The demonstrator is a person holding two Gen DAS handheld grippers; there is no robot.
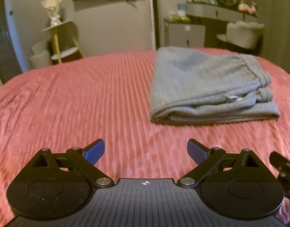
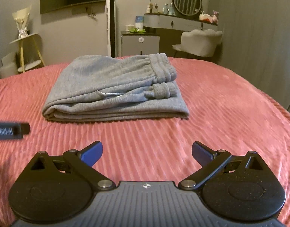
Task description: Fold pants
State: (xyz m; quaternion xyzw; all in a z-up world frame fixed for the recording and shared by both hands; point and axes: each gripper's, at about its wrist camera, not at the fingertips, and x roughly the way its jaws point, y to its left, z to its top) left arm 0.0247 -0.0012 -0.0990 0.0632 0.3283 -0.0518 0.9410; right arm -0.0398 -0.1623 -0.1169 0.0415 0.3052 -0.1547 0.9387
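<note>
Bed (image 2: 230,113), pink ribbed cover: the grey pants (image 2: 114,90) lie on it folded into a flat stack, long axis crosswise to my view, waistband at right. My right gripper (image 2: 147,151) faces them squarely, ahead and apart; my left gripper (image 1: 145,149) sees them ahead-right. Both jaws spread, empty.

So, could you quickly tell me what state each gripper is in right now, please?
Left gripper: open, holding nothing, short of the folded grey pants.
Right gripper: open, holding nothing.
</note>
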